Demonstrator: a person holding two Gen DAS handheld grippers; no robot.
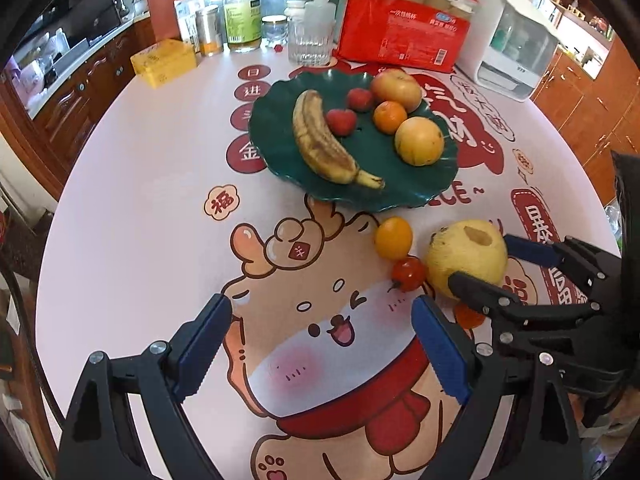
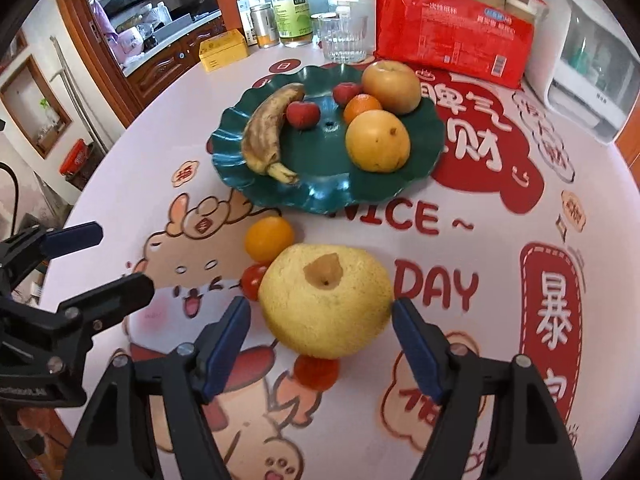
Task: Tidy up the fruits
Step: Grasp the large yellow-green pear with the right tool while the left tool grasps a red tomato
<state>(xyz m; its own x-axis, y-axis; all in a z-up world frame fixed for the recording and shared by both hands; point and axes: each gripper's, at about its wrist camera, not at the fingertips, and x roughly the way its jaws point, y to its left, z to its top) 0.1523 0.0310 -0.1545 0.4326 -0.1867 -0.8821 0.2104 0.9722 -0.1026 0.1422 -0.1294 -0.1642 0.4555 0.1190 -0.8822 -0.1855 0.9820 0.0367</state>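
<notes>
We look down on a round table (image 2: 500, 240) under a pink cartoon-print cloth, wooden cabinets behind it. Nearest us, low in the right wrist frame, our right gripper (image 2: 320, 320) stands spread around the large yellow pear (image 2: 326, 308); its blue pads flank the fruit, and we cannot tell whether they touch it. Just under the pear lies a small red fruit (image 2: 316, 370). In the left wrist frame our left gripper (image 1: 322, 320) hangs released over bare cloth. At the pear's left sit a cherry tomato (image 2: 253, 280) and, beyond it, a small orange (image 2: 269, 239). Further up, centre frame, the green plate (image 2: 320, 184) holds a banana (image 2: 264, 136), two red fruits, a mandarin and two apples. Along the top edge stand a glass (image 2: 344, 38), bottles and a red packet (image 2: 452, 36)
</notes>
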